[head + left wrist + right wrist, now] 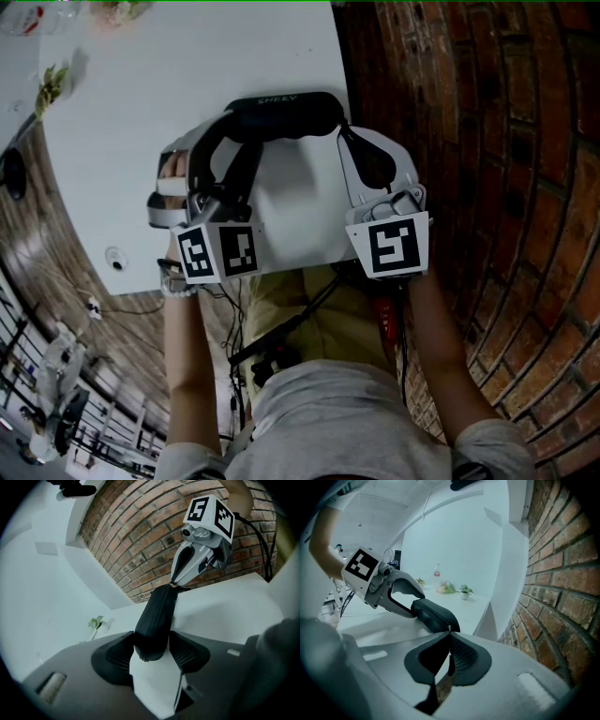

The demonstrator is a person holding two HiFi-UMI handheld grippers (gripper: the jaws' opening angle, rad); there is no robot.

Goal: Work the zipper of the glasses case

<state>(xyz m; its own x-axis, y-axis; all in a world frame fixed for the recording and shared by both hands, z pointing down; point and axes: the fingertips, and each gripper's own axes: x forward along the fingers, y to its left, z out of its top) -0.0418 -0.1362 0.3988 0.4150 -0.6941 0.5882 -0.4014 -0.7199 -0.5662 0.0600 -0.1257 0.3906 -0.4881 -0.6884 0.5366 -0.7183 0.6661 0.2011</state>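
Note:
A black zippered glasses case [281, 112] is held above the white table [112, 159], stretched between my two grippers. My left gripper [223, 136] is shut on the case's left end. In the left gripper view the rounded end of the case [157, 620] sits squeezed between the two black pads [116, 657], with the left gripper [151, 651] closed around it. My right gripper [345, 129] meets the case's right end. In the right gripper view its jaws [449, 637] are shut together on the small metal zipper pull [449, 629] at the tip of the case [433, 613].
A brick wall [487, 141] runs close along the table's right edge. Small potted plants [464, 591] and a bottle [437, 570] stand at the table's far end. The person's arms and lap fill the lower part of the head view.

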